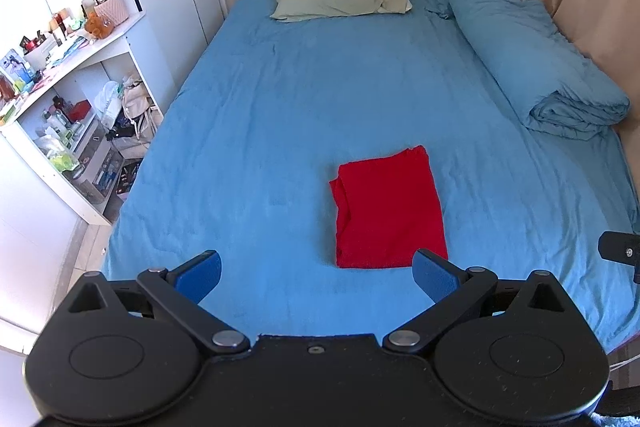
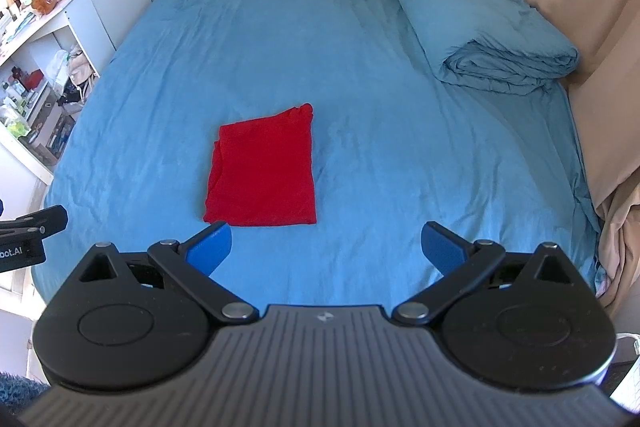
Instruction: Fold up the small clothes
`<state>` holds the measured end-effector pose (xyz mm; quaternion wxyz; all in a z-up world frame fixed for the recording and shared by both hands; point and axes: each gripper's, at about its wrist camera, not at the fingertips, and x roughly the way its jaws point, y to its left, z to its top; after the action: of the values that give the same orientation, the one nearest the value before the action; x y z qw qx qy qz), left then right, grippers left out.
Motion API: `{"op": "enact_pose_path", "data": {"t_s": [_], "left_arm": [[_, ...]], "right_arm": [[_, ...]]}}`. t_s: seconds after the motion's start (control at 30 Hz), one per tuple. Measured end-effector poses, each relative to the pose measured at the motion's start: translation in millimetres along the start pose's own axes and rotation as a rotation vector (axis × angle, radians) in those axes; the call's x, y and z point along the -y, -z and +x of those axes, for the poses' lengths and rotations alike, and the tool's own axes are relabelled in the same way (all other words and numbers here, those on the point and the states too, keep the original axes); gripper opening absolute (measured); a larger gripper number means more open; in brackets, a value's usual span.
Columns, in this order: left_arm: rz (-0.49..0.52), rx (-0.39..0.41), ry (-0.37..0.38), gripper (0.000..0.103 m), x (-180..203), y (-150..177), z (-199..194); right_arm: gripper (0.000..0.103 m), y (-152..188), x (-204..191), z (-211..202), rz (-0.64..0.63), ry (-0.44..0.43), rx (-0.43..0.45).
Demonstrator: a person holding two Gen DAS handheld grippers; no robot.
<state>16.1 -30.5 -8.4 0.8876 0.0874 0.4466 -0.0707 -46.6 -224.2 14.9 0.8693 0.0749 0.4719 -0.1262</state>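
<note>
Left wrist view: left tool [image 1: 318, 275] hovering spread wide, gripping nothing; right tool [image 1: 620, 251] showing only as sliver at frame edge. Red garment [image 1: 388, 209] lying folded into rectangle on bed [image 1: 260, 107], layered edges bunching at its left.

Right wrist view: right tool [image 2: 326, 247] hovering spread, empty; left tool [image 2: 34, 227] being cut off at frame edge. Red garment [image 2: 262, 169] lying just beyond left finger.

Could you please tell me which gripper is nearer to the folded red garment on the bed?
Left, slightly. The left gripper hangs open just short of the red garment, its right finger overlapping the near corner. The right gripper, also open, sits off to the garment's right, only its left finger near the hem.
</note>
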Motion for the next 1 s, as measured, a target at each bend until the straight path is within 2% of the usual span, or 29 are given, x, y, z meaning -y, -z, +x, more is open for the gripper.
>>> {"op": "enact_pose_path", "data": {"t_s": [1.0], "left_arm": [[-0.010,0.001,-0.003,0.103,-1.0,-7.2,1.2]], "right_arm": [[0.103,-6.4,3.8,6.0,0.012,-0.003,-0.005]]}}
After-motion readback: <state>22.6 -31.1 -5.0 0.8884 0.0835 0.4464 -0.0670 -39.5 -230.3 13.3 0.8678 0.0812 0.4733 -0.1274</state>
